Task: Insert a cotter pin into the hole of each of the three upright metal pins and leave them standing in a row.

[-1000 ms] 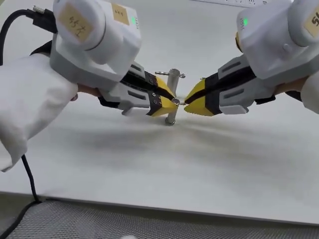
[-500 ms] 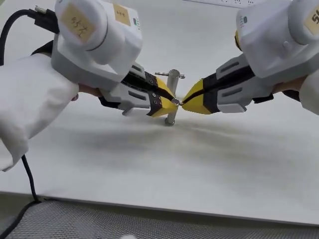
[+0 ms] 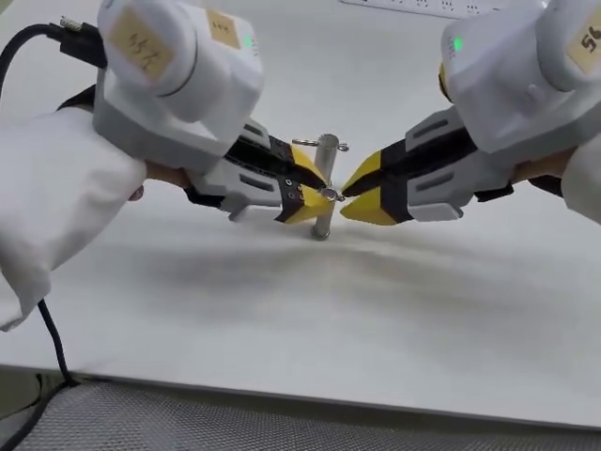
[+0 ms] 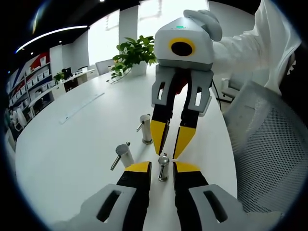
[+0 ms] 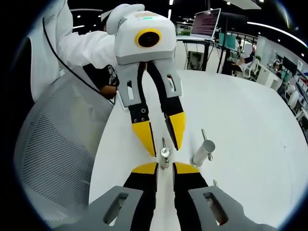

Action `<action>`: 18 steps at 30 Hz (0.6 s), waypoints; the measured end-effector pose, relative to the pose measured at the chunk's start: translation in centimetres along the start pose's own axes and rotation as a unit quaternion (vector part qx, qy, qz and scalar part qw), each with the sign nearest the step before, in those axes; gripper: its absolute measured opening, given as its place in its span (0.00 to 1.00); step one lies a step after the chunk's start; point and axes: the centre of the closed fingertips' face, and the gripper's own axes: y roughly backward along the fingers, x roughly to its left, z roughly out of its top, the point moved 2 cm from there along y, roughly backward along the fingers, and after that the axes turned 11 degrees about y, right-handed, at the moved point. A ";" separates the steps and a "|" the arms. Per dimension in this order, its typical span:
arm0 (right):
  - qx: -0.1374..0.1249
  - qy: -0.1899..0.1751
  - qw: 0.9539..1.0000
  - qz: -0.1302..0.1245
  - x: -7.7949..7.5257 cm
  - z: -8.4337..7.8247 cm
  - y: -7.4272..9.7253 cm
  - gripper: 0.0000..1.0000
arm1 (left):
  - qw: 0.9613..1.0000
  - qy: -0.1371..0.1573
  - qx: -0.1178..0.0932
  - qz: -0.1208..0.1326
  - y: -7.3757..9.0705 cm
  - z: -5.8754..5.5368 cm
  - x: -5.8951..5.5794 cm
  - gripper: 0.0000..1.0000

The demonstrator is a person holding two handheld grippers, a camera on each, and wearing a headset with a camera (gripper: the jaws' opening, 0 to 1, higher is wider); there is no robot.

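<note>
Flanking pin [image 4: 163, 167]: left tool [image 3: 318, 195], right tool [image 3: 346, 196].

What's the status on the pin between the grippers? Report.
Left gripper flanks the nearest metal pin, contact unclear. Right gripper tip to tip opposite, grip unclear. Far cottered pin and side cottered pin stand clear.

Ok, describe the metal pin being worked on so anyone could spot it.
On the white table, the left gripper and right gripper meet nose to nose. The metal pin stands upright between their yellow tips; its two neighbours stand free, off to one side.
</note>
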 end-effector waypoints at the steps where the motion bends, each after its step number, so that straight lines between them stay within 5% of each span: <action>1: 0.001 -0.001 1.000 -0.001 -0.1 -0.1 0.0 0.08 | 1.000 0.000 0.000 0.000 0.1 0.0 0.0 0.21; 9: -0.014 -0.031 0.999 0.002 -0.1 0.1 -0.6 0.14 | 1.000 0.021 -0.022 -0.007 0.9 -0.8 -0.7 0.43; 11: -0.014 -0.032 0.999 0.004 -0.1 0.1 -0.9 0.14 | 0.998 0.057 -0.016 -0.020 1.3 -1.4 -1.3 0.45; 18: -0.015 -0.035 0.999 0.007 -0.1 0.3 -1.7 0.13 | 0.998 0.060 -0.023 -0.006 2.8 -2.3 -1.3 0.60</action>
